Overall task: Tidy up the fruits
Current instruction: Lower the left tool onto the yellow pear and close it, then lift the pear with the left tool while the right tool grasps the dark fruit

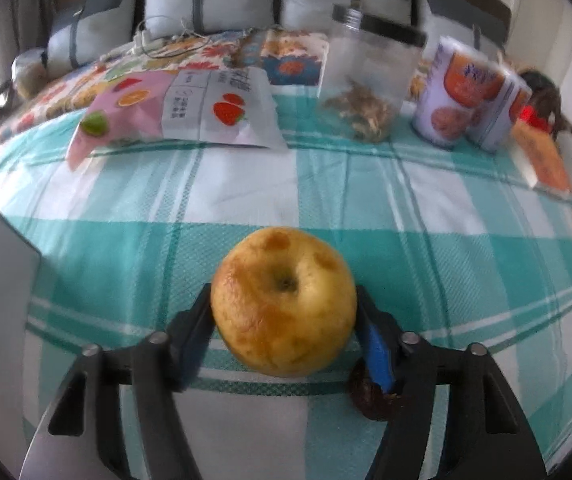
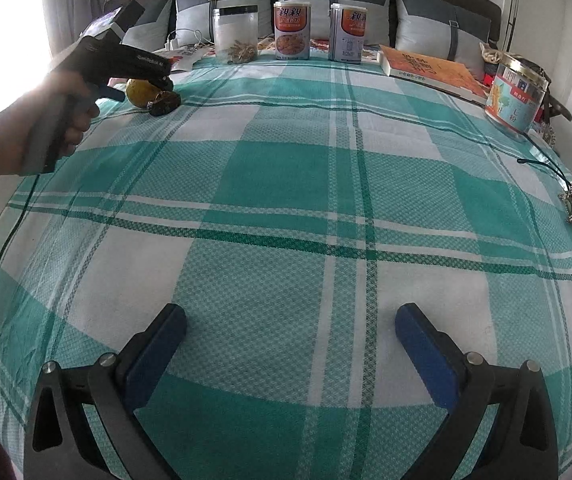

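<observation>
Left gripper (image 1: 283, 312): I've got its jaws closed onto the apple (image 1: 283, 304), one pad tight on each side of the fruit. No daylight between pads and skin.

Apple: yellow with brown patches, stem dimple facing my left camera. In the right wrist view it sits low over the bedspread (image 2: 286, 200), far left, under the nose of the left gripper; I can't tell whether it touches the cloth.

Dark fruit (image 1: 372, 398): small, brown, wrinkled, just right of the apple and below it in the left view, partly behind the right-side finger. In the right view it sits right against the apple on the cloth.

Hand (image 2: 73, 120): wrapped round the handle of the left gripper, left of the apple.

Right gripper (image 2: 290, 322): jaws spread wide, nothing between them, only teal and white check. Well apart from the apple, nearer me.

Snack packet (image 1: 189, 114): flat on the bed beyond the apple, to the left, strawberry and orange pictures on it.

Clear jar (image 1: 366, 88): beyond the apple, slightly right, dark lid, something dry at the bottom.

Two cans (image 1: 470, 96): further right of the jar, standing side by side.

Book (image 2: 434, 70): orange cover, far right of the apple along the back row.

Round tin (image 2: 516, 96): right of the book, tilted.

Pillows (image 2: 334, 0): grey, behind everything, against the headboard.
</observation>
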Tool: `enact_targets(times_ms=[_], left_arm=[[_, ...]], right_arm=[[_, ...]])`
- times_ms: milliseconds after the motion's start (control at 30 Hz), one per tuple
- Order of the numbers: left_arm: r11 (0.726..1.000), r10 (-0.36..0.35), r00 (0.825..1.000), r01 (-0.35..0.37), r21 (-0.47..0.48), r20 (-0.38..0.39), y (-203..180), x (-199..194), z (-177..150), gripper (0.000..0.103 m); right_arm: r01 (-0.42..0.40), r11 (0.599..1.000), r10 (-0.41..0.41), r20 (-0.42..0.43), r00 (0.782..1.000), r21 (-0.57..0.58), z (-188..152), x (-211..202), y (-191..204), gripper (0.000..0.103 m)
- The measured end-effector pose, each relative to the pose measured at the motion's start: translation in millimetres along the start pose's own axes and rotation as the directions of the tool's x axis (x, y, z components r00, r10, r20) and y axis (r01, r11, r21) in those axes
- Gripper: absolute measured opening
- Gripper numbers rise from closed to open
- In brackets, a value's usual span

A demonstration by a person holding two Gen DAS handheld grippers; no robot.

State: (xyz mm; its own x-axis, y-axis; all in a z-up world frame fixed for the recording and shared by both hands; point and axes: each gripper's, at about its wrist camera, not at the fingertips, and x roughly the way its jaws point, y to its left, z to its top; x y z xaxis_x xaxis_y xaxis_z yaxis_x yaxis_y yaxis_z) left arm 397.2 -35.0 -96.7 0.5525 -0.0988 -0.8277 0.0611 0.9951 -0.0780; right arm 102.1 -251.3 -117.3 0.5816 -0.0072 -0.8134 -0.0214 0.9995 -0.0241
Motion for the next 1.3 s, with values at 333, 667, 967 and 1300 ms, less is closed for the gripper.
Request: enact_targets(times_ms=[333, 667, 967, 1300], left_arm=[[0.997, -0.023, 1.000, 0.023, 0.068, 0.003, 38, -101, -95, 0.067], [0.997, 0.024, 1.000, -0.024, 0.078, -0.004, 49, -123, -185, 0.073], [0.997, 0.068, 0.996, -0.069, 0.030, 0.050, 65, -114, -197, 0.099], [0.997, 0.072, 0.996, -0.073, 0.031, 0.053, 64, -114, -200, 0.099]], right_arm=[[0.001, 1.000, -0.001, 0.000, 1.000, 0.000, 1, 0, 0, 0.103], [0.000, 1.000, 0.000, 0.000, 1.000, 0.000, 2, 0, -1, 0.103], [0.001, 1.000, -0.001, -0.003, 1.000, -0.001, 3, 2, -1, 0.103], [-0.177, 0.979, 0.185, 0.073, 0.980, -0.104, 127, 48, 83, 0.100]])
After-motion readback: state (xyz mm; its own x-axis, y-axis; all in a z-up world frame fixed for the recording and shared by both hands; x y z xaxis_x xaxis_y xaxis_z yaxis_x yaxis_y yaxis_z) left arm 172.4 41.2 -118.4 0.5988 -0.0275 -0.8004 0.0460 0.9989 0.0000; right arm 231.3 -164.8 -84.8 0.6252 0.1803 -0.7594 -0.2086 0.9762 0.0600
